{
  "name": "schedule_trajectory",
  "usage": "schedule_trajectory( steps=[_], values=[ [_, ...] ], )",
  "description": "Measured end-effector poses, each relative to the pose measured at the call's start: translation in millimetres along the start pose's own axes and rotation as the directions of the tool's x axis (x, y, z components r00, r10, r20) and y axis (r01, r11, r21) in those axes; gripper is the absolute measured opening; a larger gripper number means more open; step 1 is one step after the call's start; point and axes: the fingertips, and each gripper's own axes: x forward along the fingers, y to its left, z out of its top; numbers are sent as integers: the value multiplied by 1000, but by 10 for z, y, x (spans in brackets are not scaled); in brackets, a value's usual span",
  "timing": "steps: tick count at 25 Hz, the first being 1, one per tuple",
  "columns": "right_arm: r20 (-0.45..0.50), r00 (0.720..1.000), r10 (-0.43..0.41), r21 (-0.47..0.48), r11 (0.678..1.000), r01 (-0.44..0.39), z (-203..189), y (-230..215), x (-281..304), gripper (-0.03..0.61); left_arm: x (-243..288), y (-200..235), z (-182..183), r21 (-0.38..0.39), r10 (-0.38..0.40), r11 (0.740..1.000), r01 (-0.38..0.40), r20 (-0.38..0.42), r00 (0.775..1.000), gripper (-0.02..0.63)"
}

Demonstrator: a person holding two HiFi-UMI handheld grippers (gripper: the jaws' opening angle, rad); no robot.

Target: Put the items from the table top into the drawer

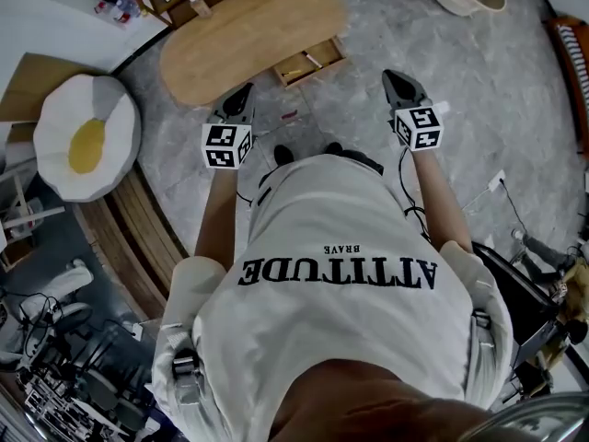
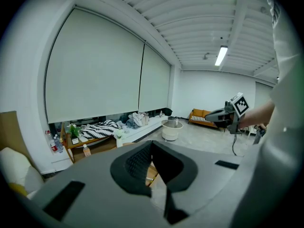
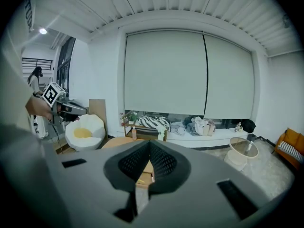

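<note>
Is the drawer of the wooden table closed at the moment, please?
No, the drawer stands pulled out from the wooden table, its inside open to view.

The left forearm (image 1: 217,217) and right forearm (image 1: 441,201) reach forward from the torso, held apart and roughly parallel. The left gripper (image 1: 243,93) and right gripper (image 1: 398,80) point ahead and slightly downward, marker cubes uppermost. In each gripper view the jaws meet, closed with nothing between them
</note>
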Motion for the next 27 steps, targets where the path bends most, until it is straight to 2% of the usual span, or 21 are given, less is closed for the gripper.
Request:
schedule_trajectory(
  steps=[27],
  values=[
    [19, 999, 30, 1, 1000, -30, 87, -59, 102, 18, 115, 81, 56, -17, 28, 999, -28, -2, 1000, 21]
  ],
)
